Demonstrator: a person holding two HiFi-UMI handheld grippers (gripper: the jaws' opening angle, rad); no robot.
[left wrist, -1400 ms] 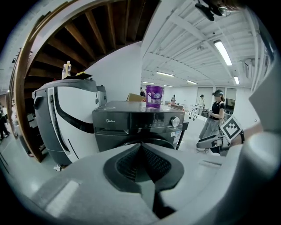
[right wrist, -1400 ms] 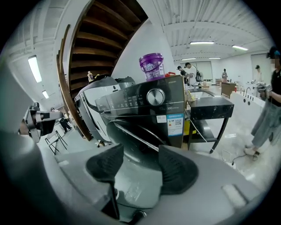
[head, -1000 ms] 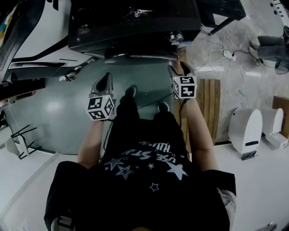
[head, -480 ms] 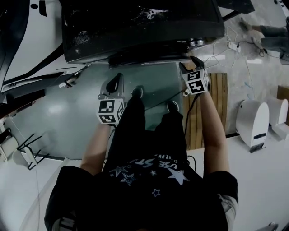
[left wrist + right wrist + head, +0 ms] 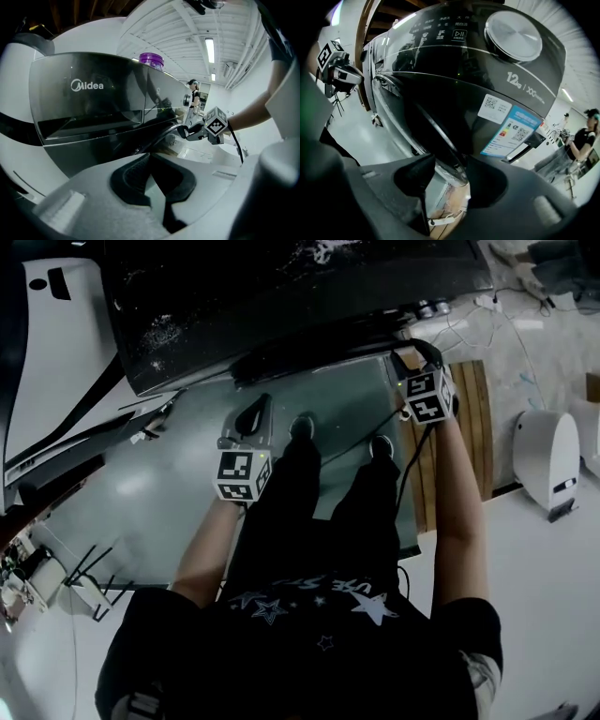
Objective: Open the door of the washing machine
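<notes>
Only the right gripper view shows the grasp. The right gripper (image 5: 451,172) has its jaws apart and they have just been narrowing, with the chrome rim (image 5: 452,161) of the washing machine's door (image 5: 436,108) standing between the pads; no firm clamp is visible. That view also gives the control knob (image 5: 513,29) and the blue energy label (image 5: 511,131), which the head view cannot see. The left gripper view shows the left gripper (image 5: 150,157) with its jaws closed together on nothing, pointing at the dark Midea front panel (image 5: 87,85) from a little way off, with a purple cap (image 5: 151,59) on top of the machine. The head view alone sets out the layout: the washing machine (image 5: 281,296) is across the top and the person's legs (image 5: 319,493) are between the two tools. Against a second ago, both grippers sit closer under the machine's front edge, and the right one has gone from the corner onto the door rim. The left gripper hangs over bare grey floor (image 5: 141,484) with free space all round it, whereas the right works tight against the machine's front corner, a slatted wooden board (image 5: 469,427) just beside it.
</notes>
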